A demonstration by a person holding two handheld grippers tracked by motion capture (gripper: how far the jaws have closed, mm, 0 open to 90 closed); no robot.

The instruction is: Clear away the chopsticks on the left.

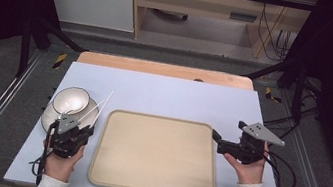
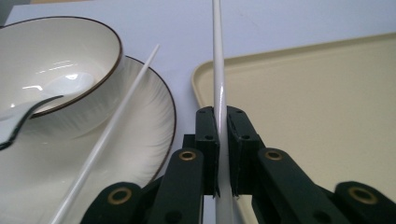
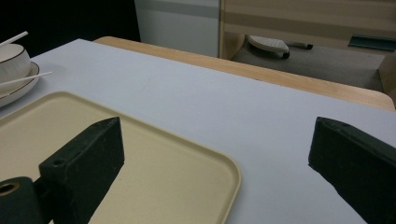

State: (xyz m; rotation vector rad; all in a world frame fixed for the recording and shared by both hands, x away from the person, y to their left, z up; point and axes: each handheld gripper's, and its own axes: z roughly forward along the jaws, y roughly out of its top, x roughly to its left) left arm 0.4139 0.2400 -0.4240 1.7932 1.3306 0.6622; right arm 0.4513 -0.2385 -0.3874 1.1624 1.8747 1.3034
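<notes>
My left gripper is shut on a white chopstick that points up and away over the table. A second white chopstick lies across the rim of a white plate. On that plate stands a white bowl with a dark rim, and a white spoon rests in it. In the high view the left gripper sits at the plate's near right side, beside the beige tray. My right gripper hangs open at the tray's right edge, with nothing between its jaws.
The beige tray lies bare in the middle of the light blue table. A wooden edge runs along the table's far side. Black frame posts and cables stand at both sides, and a cabinet is on the floor beyond.
</notes>
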